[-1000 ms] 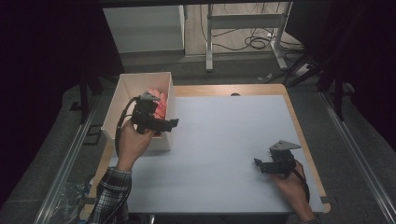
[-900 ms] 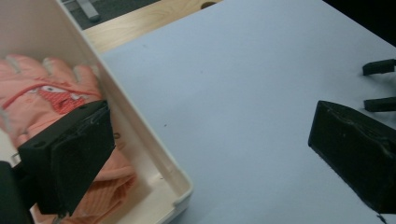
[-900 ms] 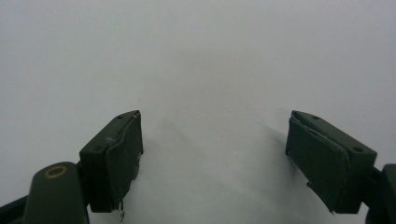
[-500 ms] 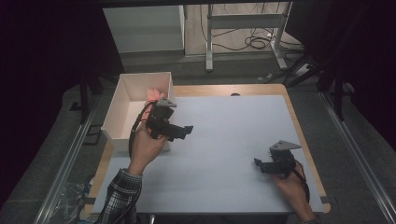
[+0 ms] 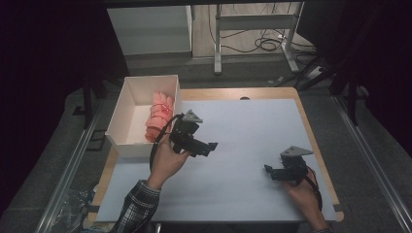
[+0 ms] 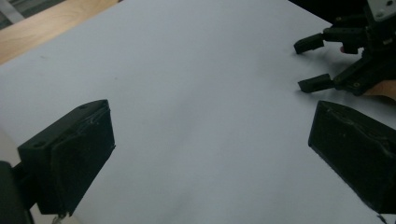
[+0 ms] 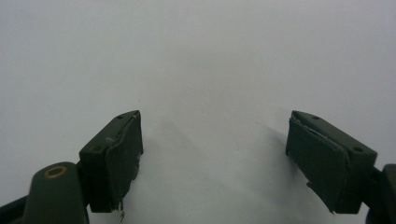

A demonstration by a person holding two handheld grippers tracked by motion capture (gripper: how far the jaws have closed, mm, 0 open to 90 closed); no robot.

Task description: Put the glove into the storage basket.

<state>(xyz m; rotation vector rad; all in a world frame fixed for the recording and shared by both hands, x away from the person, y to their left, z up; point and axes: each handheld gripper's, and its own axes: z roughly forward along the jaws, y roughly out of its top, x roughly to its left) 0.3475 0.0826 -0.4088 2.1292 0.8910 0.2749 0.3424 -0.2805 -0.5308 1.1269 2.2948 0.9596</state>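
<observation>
Start at the far left: the white box (image 5: 127,112) sits at the table's left edge, its near wall just beside your left wrist. Inside it, against the right-hand wall, lies a pink bundle (image 5: 159,116), stretched from the far end toward the middle; the rest of the box floor is bare white.

Your left gripper (image 5: 210,145) hangs over the white sheet (image 5: 252,131) just right of the box, lifted off the surface and pointing toward the table's right side. Its jaws stand wide apart with nothing between them; in the left gripper view the left gripper (image 6: 210,154) looks across plain white sheet, with the wooden table edge (image 6: 51,25) at the upper left.

Between your two hands the sheet is open and flat, giving you free room across the middle and toward the far edge.

Your right gripper (image 5: 268,171) rests low near the front right corner, close to the sheet's right border and the wooden rim (image 5: 318,145). Its jaws are also spread, holding nothing; in the right gripper view the right gripper (image 7: 212,154) faces bare white sheet.
</observation>
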